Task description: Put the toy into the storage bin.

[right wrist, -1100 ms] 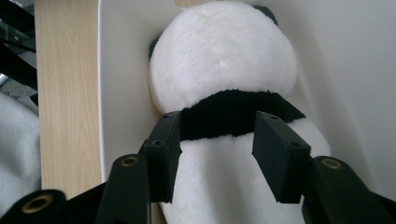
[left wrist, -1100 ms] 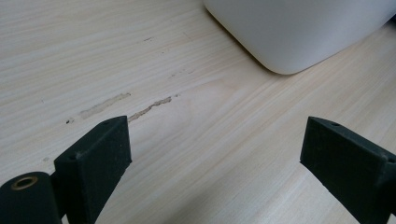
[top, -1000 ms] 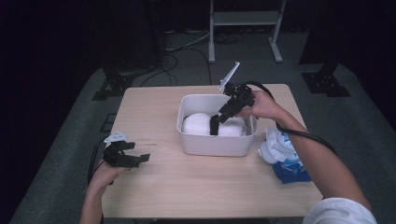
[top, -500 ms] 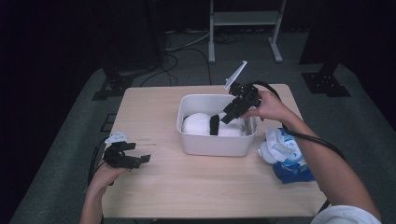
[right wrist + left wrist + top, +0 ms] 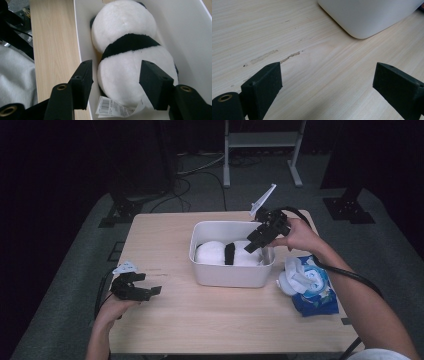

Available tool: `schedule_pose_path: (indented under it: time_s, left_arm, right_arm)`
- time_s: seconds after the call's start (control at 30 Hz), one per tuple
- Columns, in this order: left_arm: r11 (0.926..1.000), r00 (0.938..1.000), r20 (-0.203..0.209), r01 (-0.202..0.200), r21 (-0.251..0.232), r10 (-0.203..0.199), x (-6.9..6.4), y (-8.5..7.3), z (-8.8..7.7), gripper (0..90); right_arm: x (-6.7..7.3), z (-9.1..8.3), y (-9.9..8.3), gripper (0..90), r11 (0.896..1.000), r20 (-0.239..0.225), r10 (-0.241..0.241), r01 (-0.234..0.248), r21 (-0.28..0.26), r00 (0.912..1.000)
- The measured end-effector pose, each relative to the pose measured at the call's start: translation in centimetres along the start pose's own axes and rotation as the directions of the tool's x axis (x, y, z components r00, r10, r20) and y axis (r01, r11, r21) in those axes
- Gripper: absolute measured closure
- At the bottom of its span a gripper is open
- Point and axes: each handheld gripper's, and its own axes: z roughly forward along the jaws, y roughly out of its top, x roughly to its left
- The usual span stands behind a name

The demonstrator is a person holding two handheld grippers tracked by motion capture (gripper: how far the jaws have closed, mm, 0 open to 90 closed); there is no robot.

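Observation:
A black-and-white panda plush [image 5: 222,254] lies on its side inside a white plastic bin [image 5: 230,276] in the middle of the wooden table [image 5: 200,320]. My right gripper [image 5: 255,242] hangs over the bin's right end, tilted down at the plush. Its jaws have just been opening and stand open; in the right gripper view [image 5: 115,75] the panda [image 5: 125,22] lies beyond them, untouched, with its paper tag [image 5: 112,107] showing. My left gripper [image 5: 147,289] rests low at the table's left, open, with nothing between its fingers [image 5: 264,85], facing the bin [image 5: 367,15].
A blue-and-white pack with crumpled white cloth [image 5: 310,285] lies right of the bin near the table's right edge. Behind the table stands a metal frame [image 5: 260,140], with cables on the dark floor. Bare tabletop lies between the left gripper and the bin.
The right gripper has drawn up and to the right, out of the bin, and its jaws have spread wider. The panda stays in the bin. The left gripper has kept still.

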Motion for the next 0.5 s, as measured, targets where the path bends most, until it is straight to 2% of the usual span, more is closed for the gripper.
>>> schedule_pose_path:
  time_s: [0.5]
  left_arm:
    - [1.0000, 1.0000, 0.003, -0.001, -0.003, 0.001, -0.2, 0.1, 0.1, 7.4]
  right_arm:
    - [0.6, -2.4, -2.4, 42.2, 0.999, 0.028, 0.042, -0.041, -0.034, 0.9987]
